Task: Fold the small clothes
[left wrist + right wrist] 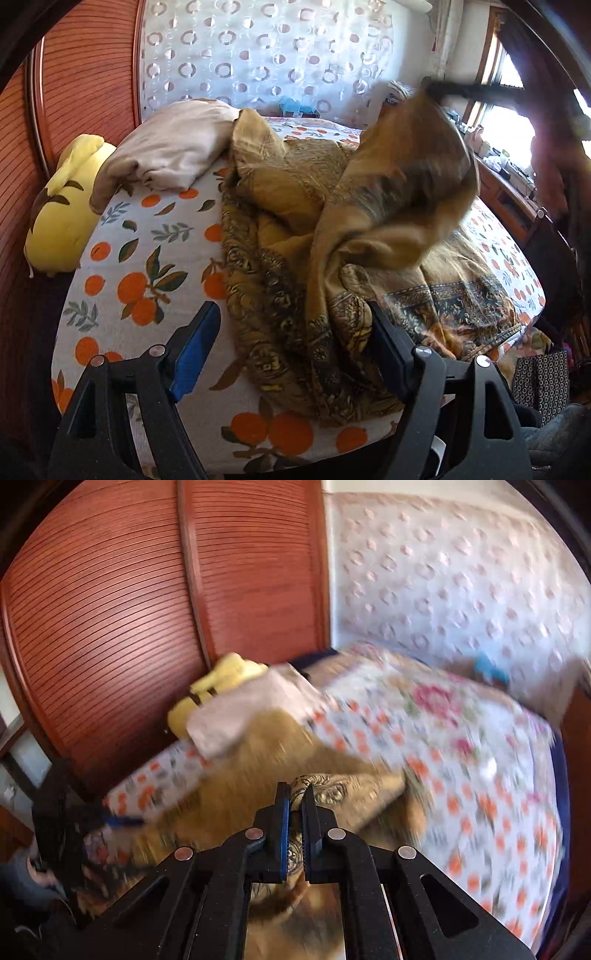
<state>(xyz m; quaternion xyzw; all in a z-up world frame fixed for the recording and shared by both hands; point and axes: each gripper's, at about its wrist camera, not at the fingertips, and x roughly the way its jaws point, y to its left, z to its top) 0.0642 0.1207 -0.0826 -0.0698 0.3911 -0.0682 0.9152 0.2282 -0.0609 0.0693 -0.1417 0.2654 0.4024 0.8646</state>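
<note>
Right tongs [295, 805] pinch the mustard scarf [295, 229] edge, lifted above the bed [147, 236]; left tongs [291, 332] gape wide, empty, over it. Best: pull taut, align corners before lowering.

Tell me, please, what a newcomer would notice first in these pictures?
The mustard-gold patterned cloth sprawls across the orange-print bedsheet, one corner lifted high by the right gripper, shut on it. The left gripper hangs open over its near edge. A yellow plush pillow lies beside the reddish slatted wardrobe.
</note>
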